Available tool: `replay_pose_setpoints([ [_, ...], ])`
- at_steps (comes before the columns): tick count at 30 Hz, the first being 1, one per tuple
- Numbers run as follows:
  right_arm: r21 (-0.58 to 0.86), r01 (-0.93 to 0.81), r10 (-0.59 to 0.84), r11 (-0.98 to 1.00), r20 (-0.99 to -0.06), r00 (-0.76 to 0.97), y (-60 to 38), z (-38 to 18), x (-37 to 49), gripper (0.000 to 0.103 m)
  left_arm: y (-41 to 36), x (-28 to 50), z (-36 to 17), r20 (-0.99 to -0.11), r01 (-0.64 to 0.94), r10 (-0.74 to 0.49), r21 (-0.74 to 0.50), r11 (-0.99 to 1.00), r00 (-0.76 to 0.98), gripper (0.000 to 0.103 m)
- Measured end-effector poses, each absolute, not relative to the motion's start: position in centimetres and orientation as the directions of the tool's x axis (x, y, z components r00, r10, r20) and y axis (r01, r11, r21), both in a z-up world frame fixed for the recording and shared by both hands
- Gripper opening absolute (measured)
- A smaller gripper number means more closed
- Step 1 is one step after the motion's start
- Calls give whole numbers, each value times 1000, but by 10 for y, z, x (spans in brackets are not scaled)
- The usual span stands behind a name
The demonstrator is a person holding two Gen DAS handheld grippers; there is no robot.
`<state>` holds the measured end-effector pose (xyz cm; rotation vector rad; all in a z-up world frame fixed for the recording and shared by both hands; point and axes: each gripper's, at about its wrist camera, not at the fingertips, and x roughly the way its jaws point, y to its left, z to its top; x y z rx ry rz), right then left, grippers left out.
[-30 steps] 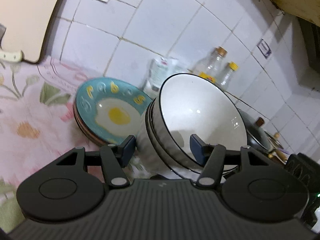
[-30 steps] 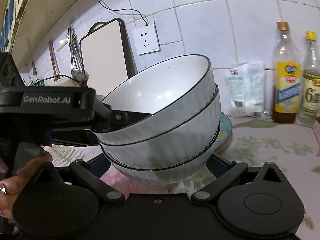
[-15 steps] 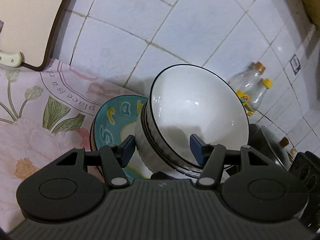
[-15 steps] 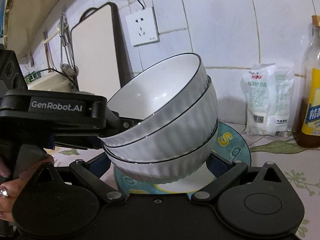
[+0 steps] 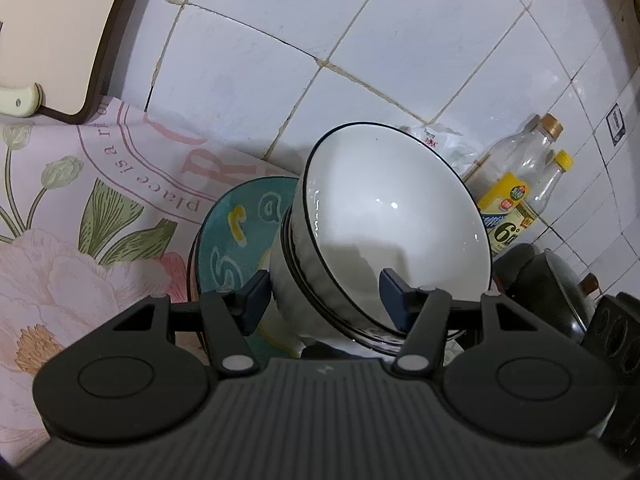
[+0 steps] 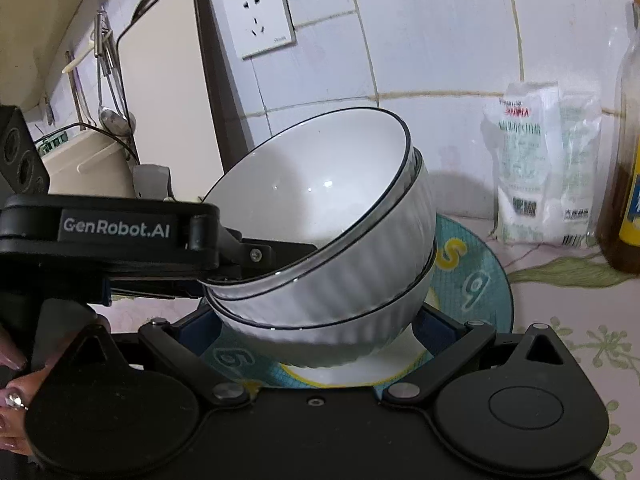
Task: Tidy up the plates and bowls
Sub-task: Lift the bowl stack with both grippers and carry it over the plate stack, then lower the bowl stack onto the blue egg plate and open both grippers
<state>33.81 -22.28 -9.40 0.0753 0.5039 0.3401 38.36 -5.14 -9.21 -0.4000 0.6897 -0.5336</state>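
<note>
A stack of three white ribbed bowls (image 5: 384, 224) with dark rims is tilted over a teal plate (image 5: 236, 240) with yellow letters, which tops a small pile of plates by the tiled wall. My left gripper (image 5: 324, 300) is shut on the near rim of the bowl stack, one finger inside the top bowl, one outside. In the right wrist view the bowl stack (image 6: 332, 248) sits between the fingers of my right gripper (image 6: 320, 328), which grips its base just above the teal plate (image 6: 476, 280). The left gripper's body (image 6: 116, 232) shows at the left there.
A cutting board (image 6: 168, 92) leans on the wall at the left under a socket (image 6: 260, 16). Bottles (image 5: 516, 196) and a white packet (image 6: 540, 168) stand to the right. A dark pot (image 5: 556, 284) lies further right. A floral cloth (image 5: 80, 208) covers the counter.
Both grippers carried the bowl stack towards the wall and down over the teal plate. The yellow centre of the plate is now hidden under the bowls.
</note>
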Motion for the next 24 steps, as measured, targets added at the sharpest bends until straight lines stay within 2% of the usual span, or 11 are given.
replay_pose_setpoints([
  [9,106,-319,330,942,-475,816,-222,-97,332,102,-59,376,-89,-519,305,-544,-476,825,660,59],
  [13,69,-299,297,952,-456,839,-224,-90,315,102,-55,365,-82,-504,284,-518,-470,836,691,62],
  [17,102,-295,308,950,-446,840,-230,-85,293,102,-48,345,-70,-474,295,-500,-442,847,725,65],
  [24,24,-290,280,957,-346,895,-221,-77,244,102,-37,301,-45,-418,340,-500,-402,850,758,67],
])
